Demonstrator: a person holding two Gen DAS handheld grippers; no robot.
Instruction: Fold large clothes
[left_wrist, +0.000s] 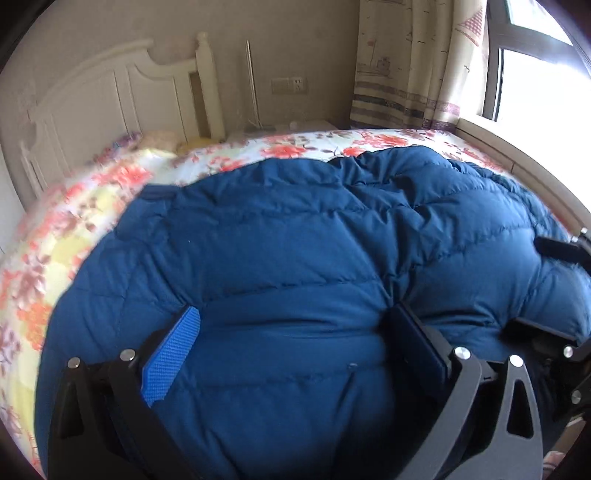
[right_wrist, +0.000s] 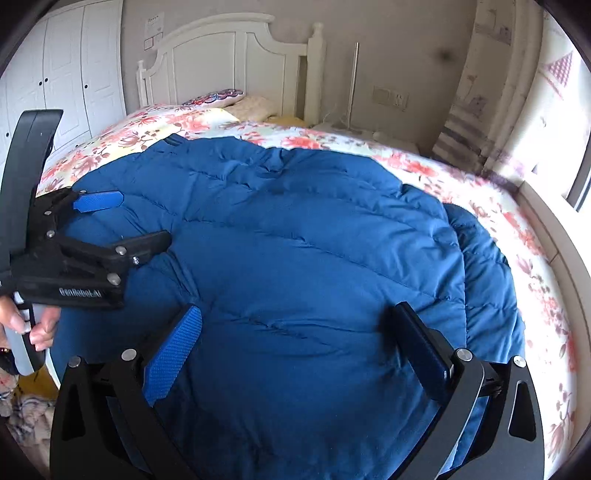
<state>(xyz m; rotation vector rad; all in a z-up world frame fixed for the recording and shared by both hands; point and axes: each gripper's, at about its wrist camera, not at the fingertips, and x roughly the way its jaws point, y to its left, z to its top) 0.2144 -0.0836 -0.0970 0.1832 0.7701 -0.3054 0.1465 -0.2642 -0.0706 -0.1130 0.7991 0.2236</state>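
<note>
A big blue quilted down jacket (left_wrist: 295, 251) lies spread on the floral bed; it fills the right wrist view (right_wrist: 295, 258) too. My left gripper (left_wrist: 295, 321) is open, its fingers wide apart just above the jacket's near part, holding nothing. It also shows at the left of the right wrist view (right_wrist: 144, 218), open. My right gripper (right_wrist: 299, 317) is open above the jacket's near middle, empty. Its fingers (left_wrist: 554, 251) show at the right edge of the left wrist view. A folded layer edge (right_wrist: 480, 258) shows on the jacket's right side.
The bed has a floral sheet (left_wrist: 74, 206) and a white headboard (right_wrist: 229, 55). Pillows (right_wrist: 218, 98) lie by the headboard. A curtain (left_wrist: 406, 62) and window sill (left_wrist: 517, 155) stand at the right. A white wardrobe (right_wrist: 74, 66) is at the left.
</note>
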